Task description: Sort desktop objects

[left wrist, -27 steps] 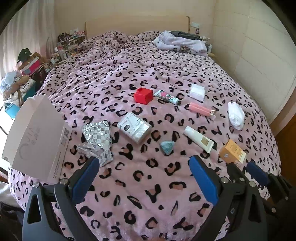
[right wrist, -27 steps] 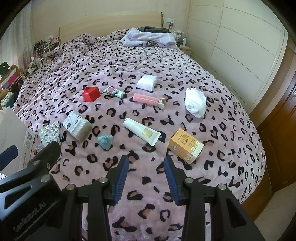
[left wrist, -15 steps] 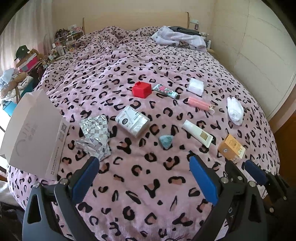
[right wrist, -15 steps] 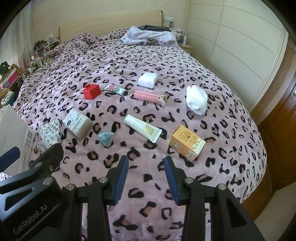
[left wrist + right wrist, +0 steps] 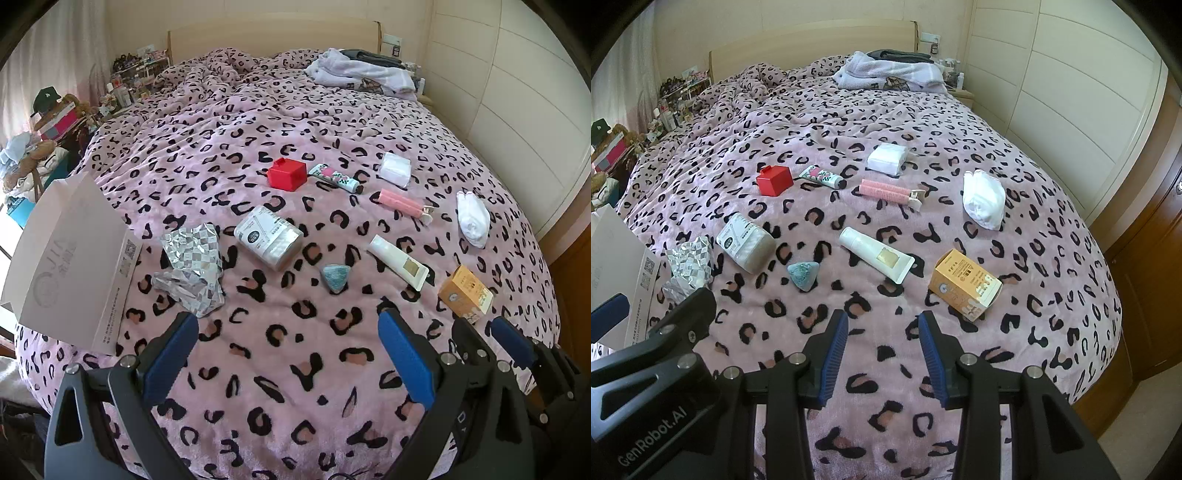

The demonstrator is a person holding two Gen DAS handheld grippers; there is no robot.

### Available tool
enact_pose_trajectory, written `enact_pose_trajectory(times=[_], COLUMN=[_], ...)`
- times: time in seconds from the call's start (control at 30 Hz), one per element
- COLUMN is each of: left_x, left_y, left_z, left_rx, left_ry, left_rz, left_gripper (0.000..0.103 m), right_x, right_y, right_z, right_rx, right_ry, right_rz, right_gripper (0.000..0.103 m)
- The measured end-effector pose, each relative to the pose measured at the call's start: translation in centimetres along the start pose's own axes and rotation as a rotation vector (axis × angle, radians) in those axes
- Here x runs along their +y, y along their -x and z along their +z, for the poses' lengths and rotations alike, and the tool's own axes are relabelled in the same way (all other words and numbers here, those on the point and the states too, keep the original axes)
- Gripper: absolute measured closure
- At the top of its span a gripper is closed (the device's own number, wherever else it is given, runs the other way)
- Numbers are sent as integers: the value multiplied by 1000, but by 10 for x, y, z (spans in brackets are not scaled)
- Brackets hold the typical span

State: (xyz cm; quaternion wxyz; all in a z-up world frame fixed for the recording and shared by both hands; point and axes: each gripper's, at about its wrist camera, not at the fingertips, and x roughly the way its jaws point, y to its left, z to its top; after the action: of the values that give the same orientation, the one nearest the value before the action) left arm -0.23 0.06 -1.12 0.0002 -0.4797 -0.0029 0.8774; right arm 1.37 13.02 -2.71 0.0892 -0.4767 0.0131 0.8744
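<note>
Several small items lie on a pink leopard-print bed cover: a red box, a flowered tube, a white packet, a pink razor, a white cloth bundle, a cream tube, an orange carton, a teal triangular piece, a clear-wrapped roll and crumpled silver foil. My left gripper hovers wide open over the near cover, nothing between its fingers. My right gripper is open about halfway and empty, just short of the cream tube and orange carton.
A white paper bag stands at the bed's left edge beside the foil. Folded clothes lie by the headboard. Cluttered shelves stand left of the bed. A wooden wardrobe and cream wall panels run along the right.
Both grippers have drawn back and risen a little, so the items sit slightly farther off and more of the near cover shows. Neither gripper's opening changed.
</note>
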Motion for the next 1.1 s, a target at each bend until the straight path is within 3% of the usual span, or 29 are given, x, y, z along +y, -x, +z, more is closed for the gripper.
enact_pose_trajectory(times=[1.1], left_x=[7], left_y=[-1], left_z=[-4], left_rx=[11], left_ry=[2], left_rz=[2], left_gripper=[5], right_x=[0], right_y=[-1], right_z=[-2], right_rx=[1], right_ry=[6], right_rz=[-6], right_gripper=[62])
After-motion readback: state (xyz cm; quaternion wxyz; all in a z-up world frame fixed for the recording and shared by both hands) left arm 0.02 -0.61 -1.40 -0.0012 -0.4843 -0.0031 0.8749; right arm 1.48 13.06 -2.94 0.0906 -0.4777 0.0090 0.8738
